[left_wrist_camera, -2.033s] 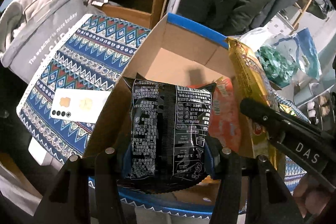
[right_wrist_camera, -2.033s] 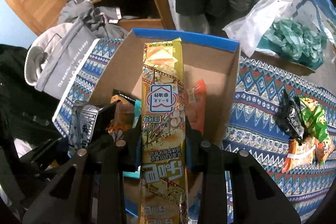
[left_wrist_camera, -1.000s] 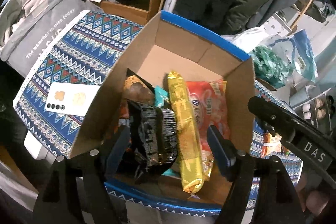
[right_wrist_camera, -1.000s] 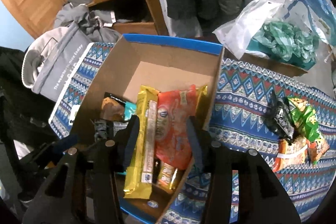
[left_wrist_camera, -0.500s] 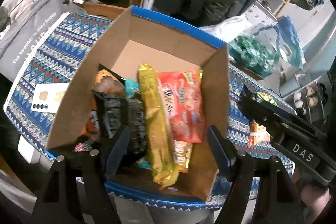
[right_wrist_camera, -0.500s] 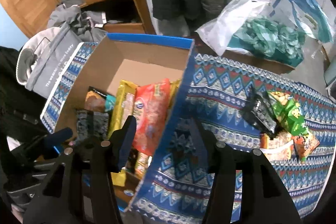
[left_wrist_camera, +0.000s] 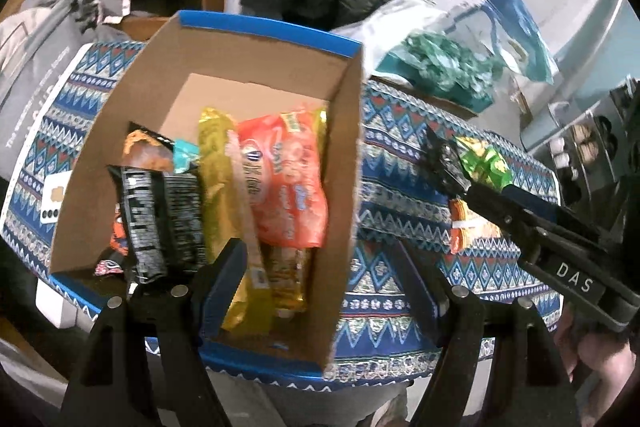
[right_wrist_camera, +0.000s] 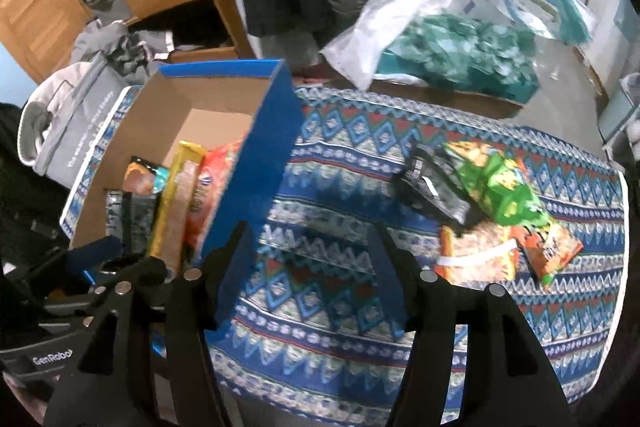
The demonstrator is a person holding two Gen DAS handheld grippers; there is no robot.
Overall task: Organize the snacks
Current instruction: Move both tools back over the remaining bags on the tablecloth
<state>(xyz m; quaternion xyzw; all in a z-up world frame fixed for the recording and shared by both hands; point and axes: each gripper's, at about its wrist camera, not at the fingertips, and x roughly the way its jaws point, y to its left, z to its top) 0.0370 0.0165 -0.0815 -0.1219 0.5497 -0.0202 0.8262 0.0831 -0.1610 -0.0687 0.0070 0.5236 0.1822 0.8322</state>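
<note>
Snacks are split between two spots. Cardboard box (left_wrist_camera: 344,163), blue-rimmed, is set on the patterned tablecloth (right_wrist_camera: 344,163); several packs are seen inside it: long yellow pack (left_wrist_camera: 224,187), orange-red pack (left_wrist_camera: 288,183) just beside it against the right wall, black pack (left_wrist_camera: 160,215) on the left, with a brown-topped pack (left_wrist_camera: 146,151) and a teal one (left_wrist_camera: 185,153) behind it. Far end of the box floor is bare.

Loose pile is seen on the cloth, well apart from the box, on its right: green pack (right_wrist_camera: 496,183) lying over a black pouch (right_wrist_camera: 436,183), with an orange pack (right_wrist_camera: 476,251) and a smaller orange-brown pack (right_wrist_camera: 552,247) in front of them.

Left gripper (left_wrist_camera: 320,275): jaws held wide apart, nothing between the pads; it is held above the box's near right corner, the left finger over the box contents, the right finger over the cloth.

Right gripper (right_wrist_camera: 312,259): jaws opening, nothing gripped; it is held over bare cloth just right of the box wall, pile ahead and to its right. Its body is also seen in the left wrist view, reaching toward the pile, with a hand (left_wrist_camera: 600,359) at its rear.
</note>
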